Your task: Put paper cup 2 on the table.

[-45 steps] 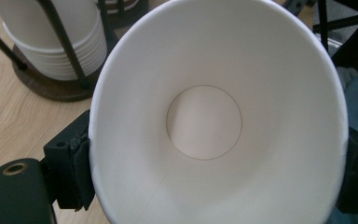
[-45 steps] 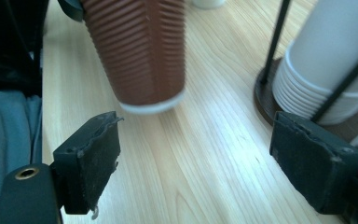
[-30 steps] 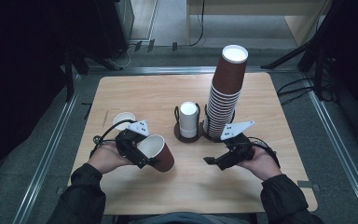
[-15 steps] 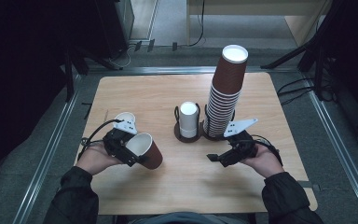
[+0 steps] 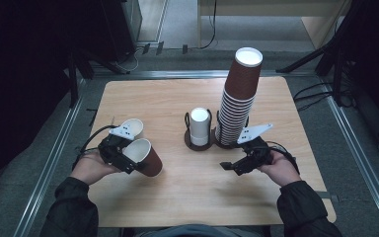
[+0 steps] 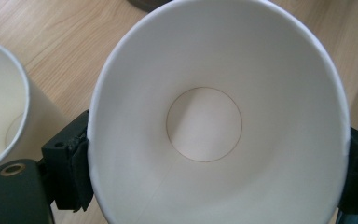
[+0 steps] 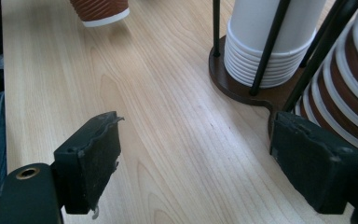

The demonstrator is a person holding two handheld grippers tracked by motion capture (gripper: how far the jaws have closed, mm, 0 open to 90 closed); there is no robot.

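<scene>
A brown ribbed paper cup with a white inside is tipped on its side above the table's left part, and my left gripper is shut on it near the rim. In the left gripper view the cup's white inside faces the camera, with a black pad pressed against each side. My right gripper hovers low in front of the cup holders, open and with nothing in it. In the right gripper view its jaws stand wide apart over bare wood.
A tall stack of brown cups and a short stack of white cups stand in a dark wire holder at mid table. A single white cup sits just behind my left gripper. The table's front edge is close to the person's sleeves.
My left hand has carried the brown cup to the left, away from the holders and closer to the single white cup. The right hand has stayed where it was.
</scene>
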